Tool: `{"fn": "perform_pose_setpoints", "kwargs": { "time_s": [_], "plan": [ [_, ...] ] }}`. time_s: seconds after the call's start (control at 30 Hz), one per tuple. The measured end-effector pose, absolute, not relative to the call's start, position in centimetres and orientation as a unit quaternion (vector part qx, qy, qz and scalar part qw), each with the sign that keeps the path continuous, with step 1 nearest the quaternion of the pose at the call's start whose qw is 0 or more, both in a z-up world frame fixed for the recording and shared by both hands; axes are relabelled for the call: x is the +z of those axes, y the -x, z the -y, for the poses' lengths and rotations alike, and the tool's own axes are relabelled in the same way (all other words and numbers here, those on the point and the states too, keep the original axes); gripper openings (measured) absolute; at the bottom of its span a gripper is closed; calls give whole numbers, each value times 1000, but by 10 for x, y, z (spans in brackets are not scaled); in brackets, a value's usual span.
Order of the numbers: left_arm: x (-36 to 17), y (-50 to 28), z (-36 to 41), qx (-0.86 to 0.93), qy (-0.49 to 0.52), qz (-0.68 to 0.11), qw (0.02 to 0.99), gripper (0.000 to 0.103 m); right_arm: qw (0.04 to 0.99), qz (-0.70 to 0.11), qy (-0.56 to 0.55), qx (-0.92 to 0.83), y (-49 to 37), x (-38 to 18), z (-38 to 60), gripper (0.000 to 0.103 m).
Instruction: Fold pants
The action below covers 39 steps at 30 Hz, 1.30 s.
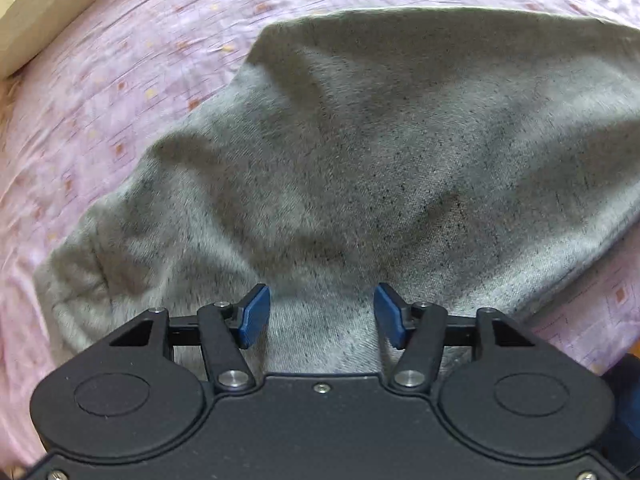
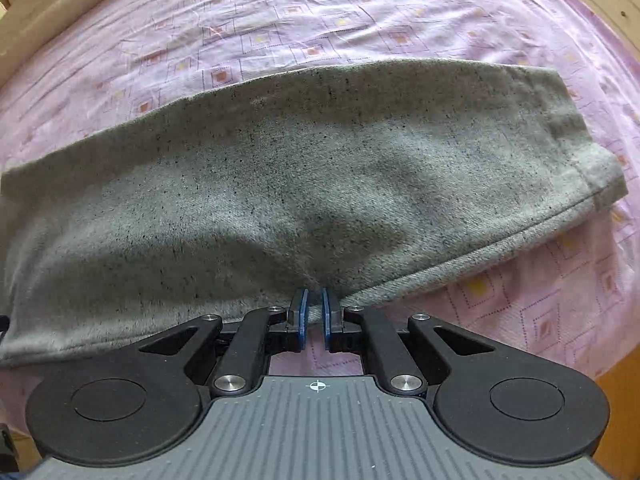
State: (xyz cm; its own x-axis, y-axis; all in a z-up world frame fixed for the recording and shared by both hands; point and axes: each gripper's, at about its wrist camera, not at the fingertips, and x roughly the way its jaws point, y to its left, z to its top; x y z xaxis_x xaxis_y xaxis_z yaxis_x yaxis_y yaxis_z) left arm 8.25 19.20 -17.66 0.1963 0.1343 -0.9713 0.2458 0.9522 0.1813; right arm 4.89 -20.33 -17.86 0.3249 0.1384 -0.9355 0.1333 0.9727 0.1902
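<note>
Left jaws spread, right jaws nearly together, above grey pants (image 2: 304,168) on pink patterned bedsheet (image 2: 320,36).

pants (image 2: 312,184) flat on bedsheet (image 2: 280,32), both views

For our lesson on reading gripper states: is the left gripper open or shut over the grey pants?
Open. The left gripper has its blue pads well apart above the grey pants, with no cloth pinched between them.

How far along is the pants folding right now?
Done: grey pants lie lengthwise, apparently leg over leg, on the pink sheet.
In hand: right hand-held gripper pinches their near edge; left hand-held gripper hovers open above.
Left: folding them shorter.
</note>
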Motion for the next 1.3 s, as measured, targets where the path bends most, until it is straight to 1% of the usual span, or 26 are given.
{"fn": "perform_pose_setpoints", "kwargs": {
  "time_s": [0.1,0.13,0.2,0.27,0.3,0.43,0.53,0.63,0.73,0.9,0.93,1.0,1.1,1.27,1.3],
  "plan": [
    [-161,-82,-174,7,-123,-622,773,60,827,-535,-171,20,-35,-160,245,9],
    [-156,-81,-166,17,-116,-615,779,60,829,-522,-198,15,-31,-158,264,12],
    [-146,-81,-143,31,-98,-603,791,60,826,-504,-251,-13,-24,-159,301,13],
    [-140,-83,-117,32,-80,-595,799,60,818,-488,-302,-53,-16,-164,340,21],
    [-140,-85,-102,28,-75,-595,800,60,813,-480,-322,-71,-12,-167,355,31],
    [-139,-89,-46,-9,-87,-591,802,60,788,-442,-413,-113,0,-184,405,34],
    [-139,-91,-12,-38,-103,-588,802,60,774,-437,-443,-116,-6,-200,419,39],
    [-138,-90,12,-56,-115,-587,799,61,767,-442,-451,-115,-18,-214,427,40],
    [-135,-87,30,-70,-119,-590,796,60,765,-439,-457,-114,-31,-225,432,40],
    [-137,-94,51,-82,-114,-595,792,61,749,-422,-497,-113,-42,-229,446,40],
    [-136,-96,55,-84,-112,-595,792,60,747,-425,-500,-108,-44,-229,447,32],
    [-136,-104,64,-86,-109,-592,794,60,756,-440,-475,-97,-48,-223,446,11],
    [-138,-123,77,-85,-103,-586,799,61,781,-440,-437,-71,-52,-206,442,10],
    [-153,-169,90,-70,-81,-591,800,60,793,-433,-426,-35,-60,-180,443,10],
    [-158,-179,91,-65,-75,-596,797,56,794,-431,-427,-29,-61,-177,443,10]
  ]
}}
